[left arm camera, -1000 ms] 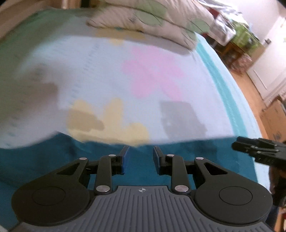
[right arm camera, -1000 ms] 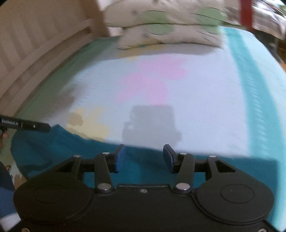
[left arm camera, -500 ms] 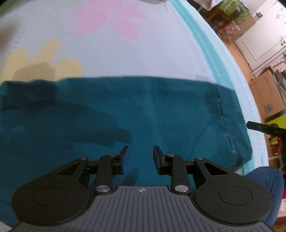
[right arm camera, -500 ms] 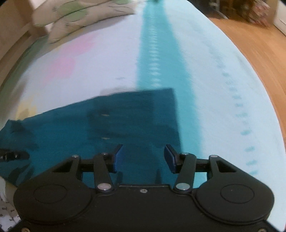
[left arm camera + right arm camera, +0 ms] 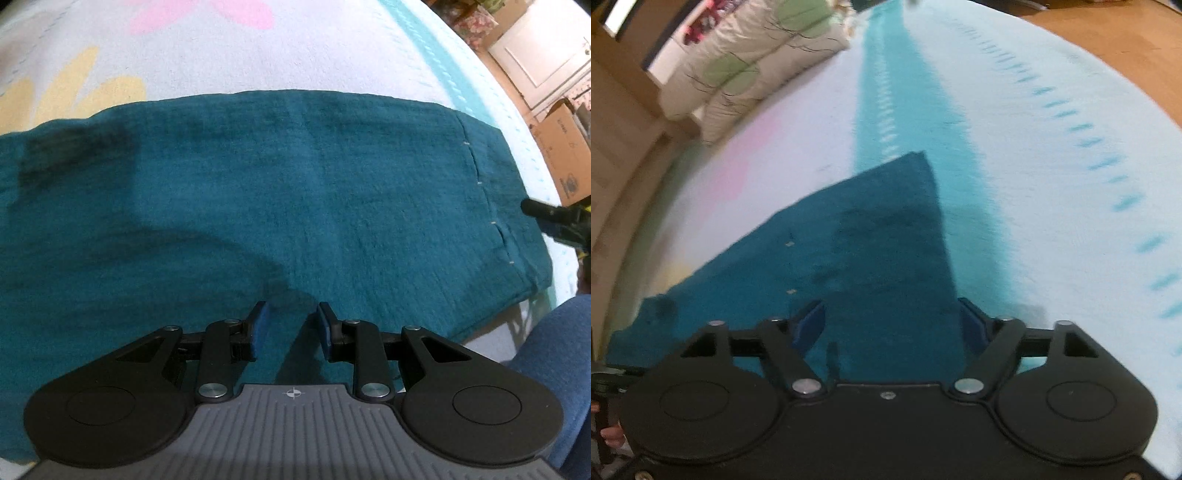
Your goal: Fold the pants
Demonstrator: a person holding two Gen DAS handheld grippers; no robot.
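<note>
Teal pants (image 5: 295, 192) spread flat across the bedspread (image 5: 332, 48), hem end toward the bed's edge. Soft, light, limp cloth, likely to sag and drag; best pinched at the hem corners through both layers. Left gripper (image 5: 291, 326) narrowly parted, empty, just above the fabric. Right gripper (image 5: 892, 319) opening wide over the hem corner, gripping nothing.

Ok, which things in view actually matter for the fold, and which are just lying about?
For the job:
- teal pants, spread flat on the bed sheet
- left gripper, jaws apart, nothing between them
- right gripper, jaws opening over the pants' end

Lying about:
- pillows
- cardboard box
</note>
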